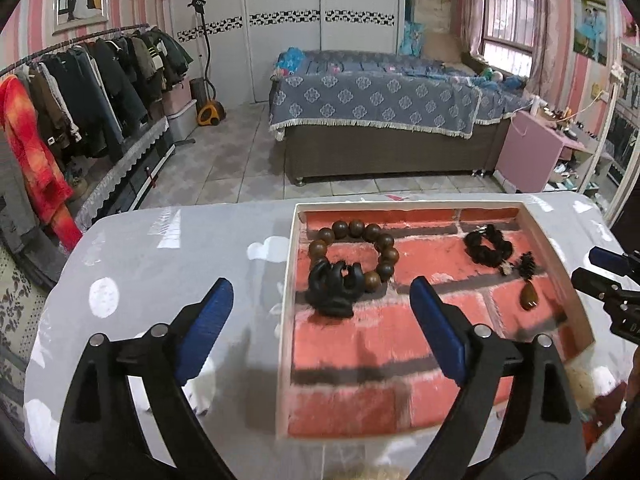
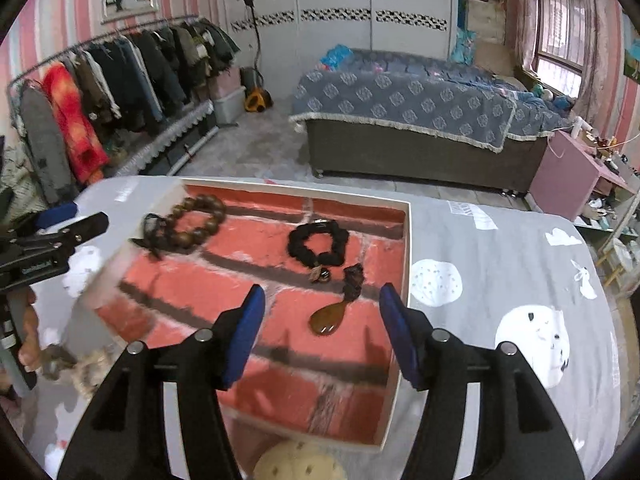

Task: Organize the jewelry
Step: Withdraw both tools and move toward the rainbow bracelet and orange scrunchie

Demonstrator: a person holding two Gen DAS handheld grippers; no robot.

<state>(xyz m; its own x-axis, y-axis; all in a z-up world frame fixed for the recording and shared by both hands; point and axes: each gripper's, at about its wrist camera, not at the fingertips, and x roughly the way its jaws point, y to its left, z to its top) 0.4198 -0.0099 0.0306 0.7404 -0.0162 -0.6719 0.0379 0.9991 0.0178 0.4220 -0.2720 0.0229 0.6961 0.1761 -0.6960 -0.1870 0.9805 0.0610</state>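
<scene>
we hold the right gripper (image 2: pixel 322 332) nearest the amber pendant (image 2: pixel 325 322), lying just ahead between its spread, empty fingers, cord running away from us; the left gripper (image 1: pixel 322 312) is also open, empty.

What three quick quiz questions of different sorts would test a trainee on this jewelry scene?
1. True or false: the left gripper holds a bracelet.
2. Which item lies nearest the right gripper? A) brown bead bracelet B) amber pendant C) black bracelet
3. Fill in: all the jewelry lies inside the ___-patterned tray.

Key:
1. False; its jaws are open and empty.
2. B
3. brick
</scene>
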